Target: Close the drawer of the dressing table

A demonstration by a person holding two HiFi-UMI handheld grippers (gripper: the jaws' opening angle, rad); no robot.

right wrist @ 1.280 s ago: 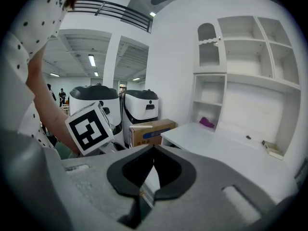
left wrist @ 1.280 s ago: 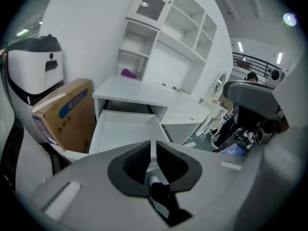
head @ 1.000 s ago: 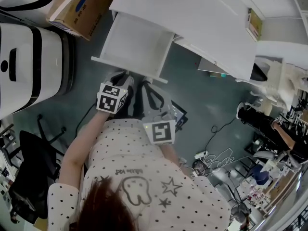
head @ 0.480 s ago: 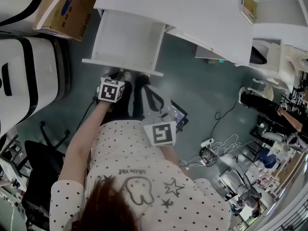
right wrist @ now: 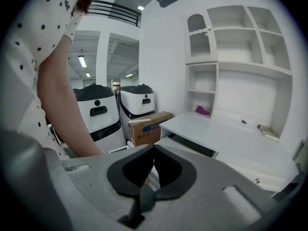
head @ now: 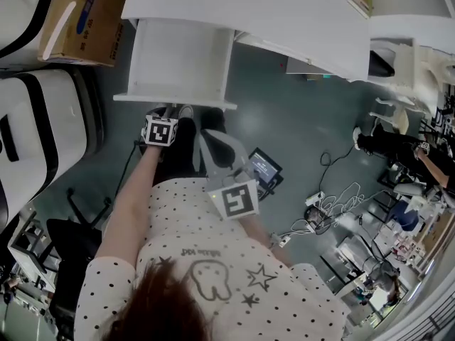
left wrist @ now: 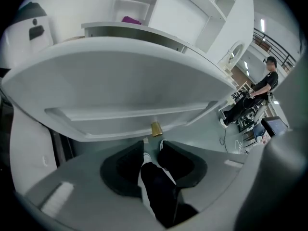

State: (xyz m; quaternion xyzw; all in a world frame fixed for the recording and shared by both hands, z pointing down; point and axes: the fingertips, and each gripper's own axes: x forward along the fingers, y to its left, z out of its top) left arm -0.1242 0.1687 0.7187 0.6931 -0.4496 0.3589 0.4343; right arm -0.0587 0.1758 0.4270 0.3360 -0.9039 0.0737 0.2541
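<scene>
The drawer [head: 181, 55] stands pulled out of the dressing table [head: 284, 13] — the left gripper [left wrist: 151, 147] sits just below its front, jaws just opened narrowly, empty; the right gripper [right wrist: 154, 150] has its jaws together.

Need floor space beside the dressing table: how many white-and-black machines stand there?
2. One machine stands behind the cardboard box; the other machine stands beside it, nearer the person's arm. More may be hidden.

The drawer [head: 181, 59], at twelve o'clock in the head view, looks like smooth matt white board — its knob [left wrist: 156, 128] shiny brass-coloured metal. At eleven o'clock lies a box [head: 85, 20] of plain brown cardboard; the floor [head: 298, 112] has a soft sheen.
</scene>
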